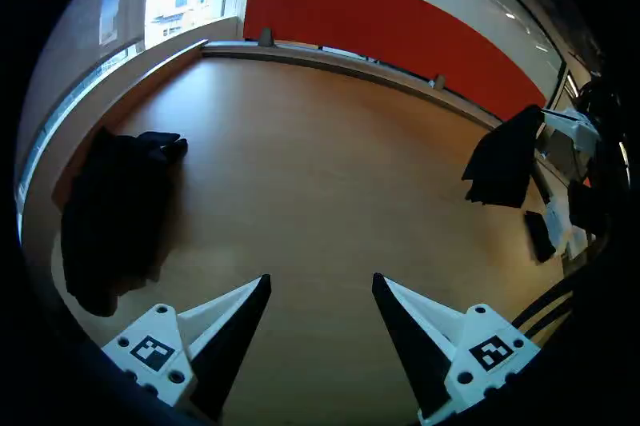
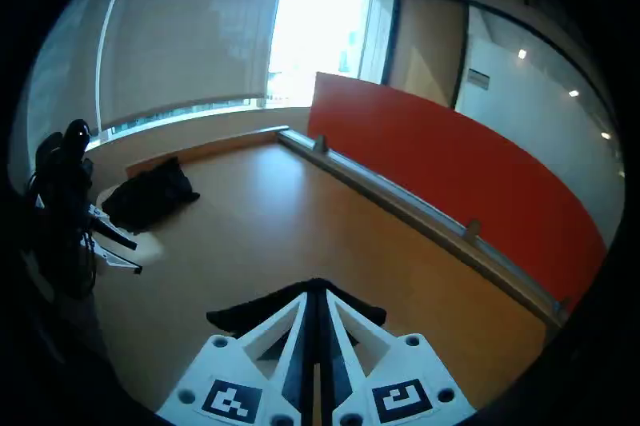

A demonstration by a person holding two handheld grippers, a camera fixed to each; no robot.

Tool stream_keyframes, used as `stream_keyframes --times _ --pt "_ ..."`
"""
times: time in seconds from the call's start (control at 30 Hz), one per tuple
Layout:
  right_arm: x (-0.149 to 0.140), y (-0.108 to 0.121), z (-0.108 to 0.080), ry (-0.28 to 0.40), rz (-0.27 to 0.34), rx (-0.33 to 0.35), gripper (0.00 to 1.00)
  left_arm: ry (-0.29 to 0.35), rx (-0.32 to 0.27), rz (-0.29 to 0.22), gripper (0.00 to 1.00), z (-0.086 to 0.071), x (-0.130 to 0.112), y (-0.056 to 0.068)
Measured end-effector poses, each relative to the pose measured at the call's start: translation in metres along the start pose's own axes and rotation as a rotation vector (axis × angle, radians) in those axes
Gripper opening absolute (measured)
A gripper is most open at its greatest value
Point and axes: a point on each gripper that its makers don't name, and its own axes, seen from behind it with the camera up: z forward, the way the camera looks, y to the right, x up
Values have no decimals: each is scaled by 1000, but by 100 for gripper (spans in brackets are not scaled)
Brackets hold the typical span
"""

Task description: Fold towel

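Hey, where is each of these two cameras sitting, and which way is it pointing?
Left gripper view: rides the left gripper, low over the wooden table, facing the red partition; its own open fingers show, with the right gripper far right holding a dark towel up.
Right gripper view: rides the right gripper, facing along the table toward the window; its own fingers are shut on the dark towel, with the left gripper far left.
Shared: table, red partition, and a dark cloth pile.
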Motion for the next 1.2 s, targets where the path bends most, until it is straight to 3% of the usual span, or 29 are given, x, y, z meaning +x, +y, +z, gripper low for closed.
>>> stream_keyframes --times 0.5,1.2 --pt "-32 59 -33 -27 51 -66 2 -9 4 39 94 8 6 11" --pt "-86 157 -96 -70 85 -189 2 -20 -16 105 94 25 19 56"
